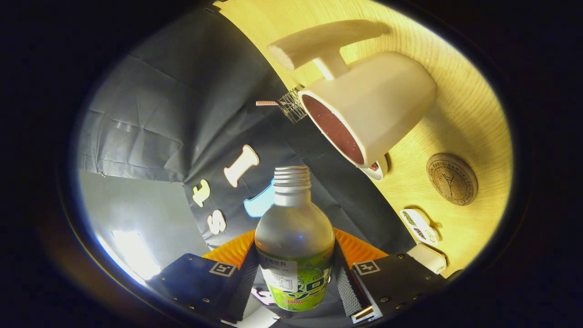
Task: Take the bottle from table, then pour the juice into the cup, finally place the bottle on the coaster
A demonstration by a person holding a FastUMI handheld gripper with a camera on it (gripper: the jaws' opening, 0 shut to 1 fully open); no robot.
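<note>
We see the gripper point(296, 282) clamped on the bottle point(294, 246), both fingers pressing its sides, its uncapped neck pointing ahead. Beyond the bottle's mouth stands the cup point(373, 109) on the table point(469, 114), with the coaster point(452, 179) near it.

Glossy bottle point(294, 237), wood-grain table point(464, 105)
</note>
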